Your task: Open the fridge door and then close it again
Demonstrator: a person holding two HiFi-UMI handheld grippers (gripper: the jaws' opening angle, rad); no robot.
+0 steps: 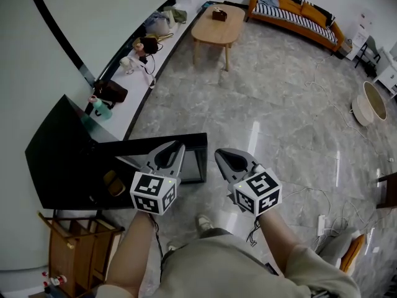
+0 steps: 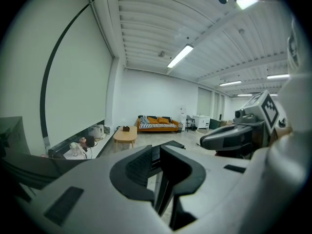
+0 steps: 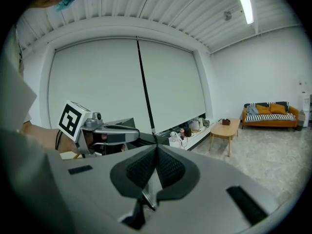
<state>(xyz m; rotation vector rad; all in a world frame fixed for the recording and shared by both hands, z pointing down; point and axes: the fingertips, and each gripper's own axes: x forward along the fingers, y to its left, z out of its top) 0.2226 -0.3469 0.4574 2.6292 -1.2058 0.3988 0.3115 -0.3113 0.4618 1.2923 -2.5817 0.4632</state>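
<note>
The low black fridge (image 1: pixel 62 160) stands at the left of the head view, its black door (image 1: pixel 189 143) swung out to the right over the floor. My left gripper (image 1: pixel 177 149) reaches the door's top edge; in the left gripper view its jaws (image 2: pixel 157 152) stand a little apart, with the dark door edge (image 2: pixel 163 150) caught between the pads. My right gripper (image 1: pixel 224 157) hangs just right of the door's free end and apart from it. Its pads (image 3: pixel 168 167) meet with nothing between them. Each gripper shows in the other's view: the right gripper (image 2: pixel 229 138) and the left gripper (image 3: pixel 107 133).
A wooden crate (image 1: pixel 77 244) sits in front of the fridge. A white ledge (image 1: pixel 146 73) with bags and bottles runs along the window wall. Farther off are a wooden coffee table (image 1: pixel 217 25), an orange sofa (image 1: pixel 298 11), a white tub (image 1: pixel 371 101) and floor cables (image 1: pixel 322 222).
</note>
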